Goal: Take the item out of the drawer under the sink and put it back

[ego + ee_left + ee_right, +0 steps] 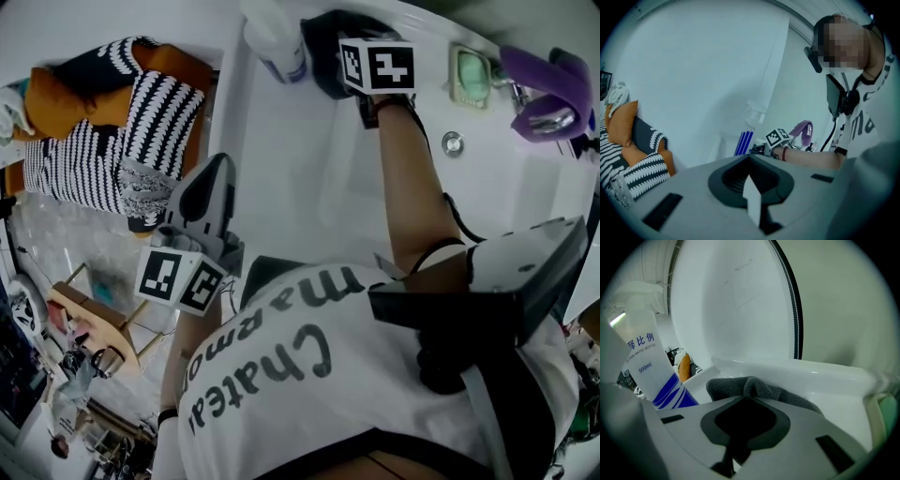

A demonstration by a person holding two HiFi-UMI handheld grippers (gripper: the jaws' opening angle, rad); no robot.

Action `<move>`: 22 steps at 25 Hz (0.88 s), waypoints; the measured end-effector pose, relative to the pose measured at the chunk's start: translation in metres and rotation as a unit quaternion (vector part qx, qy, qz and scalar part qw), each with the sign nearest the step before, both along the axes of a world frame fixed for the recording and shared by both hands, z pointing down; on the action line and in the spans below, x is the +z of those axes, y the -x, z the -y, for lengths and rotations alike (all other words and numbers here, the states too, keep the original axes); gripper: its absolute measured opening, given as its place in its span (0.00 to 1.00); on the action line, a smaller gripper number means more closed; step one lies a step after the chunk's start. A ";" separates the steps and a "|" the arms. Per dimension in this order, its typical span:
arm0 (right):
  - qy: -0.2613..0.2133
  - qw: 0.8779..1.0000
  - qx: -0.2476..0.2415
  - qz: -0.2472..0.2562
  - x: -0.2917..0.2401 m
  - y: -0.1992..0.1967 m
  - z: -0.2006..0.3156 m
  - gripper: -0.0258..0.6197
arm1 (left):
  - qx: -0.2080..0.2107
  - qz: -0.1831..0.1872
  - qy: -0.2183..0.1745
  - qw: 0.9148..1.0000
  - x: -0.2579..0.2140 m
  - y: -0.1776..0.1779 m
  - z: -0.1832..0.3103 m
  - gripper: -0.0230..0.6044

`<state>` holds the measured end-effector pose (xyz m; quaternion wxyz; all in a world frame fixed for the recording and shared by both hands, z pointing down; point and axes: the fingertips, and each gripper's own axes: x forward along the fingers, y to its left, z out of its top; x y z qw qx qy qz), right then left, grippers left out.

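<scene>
**Grey cloth pinched at the sink's back rim**

The grey cloth [761, 389] lies bunched on the white sink's [300, 159] rim, at twelve o'clock in the head view. The right gripper [744, 398] is closed on a raised fold of it. A spray bottle [277, 42] stands just at its nine o'clock. The left gripper [221, 167], jaws together and empty, hangs at seven o'clock.

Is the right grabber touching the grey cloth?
Touching. The right gripper view shows the right gripper pinching the bunched grey cloth between its jaws.
</scene>
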<state>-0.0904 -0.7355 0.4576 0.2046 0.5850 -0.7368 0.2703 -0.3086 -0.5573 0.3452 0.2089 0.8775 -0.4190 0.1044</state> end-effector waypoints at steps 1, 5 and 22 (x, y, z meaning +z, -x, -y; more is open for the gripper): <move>0.000 1.000 0.000 -0.001 0.000 0.000 0.000 0.09 | 0.001 -0.001 -0.001 1.000 -0.001 0.000 0.000 0.05; 0.005 1.000 -0.001 -0.008 -0.001 0.000 -0.004 0.09 | 0.005 -0.005 -0.002 1.000 -0.003 0.001 0.000 0.05; -0.035 0.998 0.037 0.043 -0.047 -0.014 -0.020 0.35 | 0.013 -0.030 -0.039 0.999 -0.024 0.011 -0.011 0.05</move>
